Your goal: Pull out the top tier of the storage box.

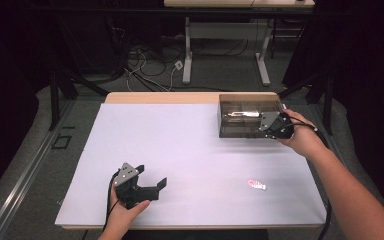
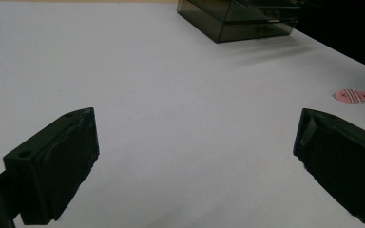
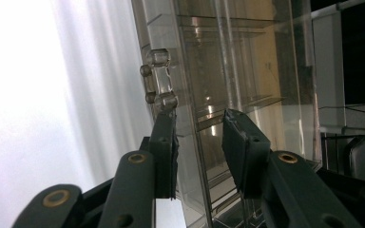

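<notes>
A: Claws first. Where do yours sit?

B: Your left claw (image 1: 152, 181) rests near the surface's (image 1: 180, 150) near-left edge, spread wide with nothing between its jaws. Your right claw (image 3: 197, 137) is at the smoky clear drawer box (image 1: 247, 116) in the far-right corner.

A: Pinching the box?

B: Not pressing, as far as you can see. In the right gripper view its jaws stand partly apart beside the box's front, the left one just under the clear handle (image 3: 159, 83). Nothing is clamped.

A: Anything else?

B: A pink fish-shaped piece (image 1: 256, 185) lies near right, well apart from both claws.
</notes>
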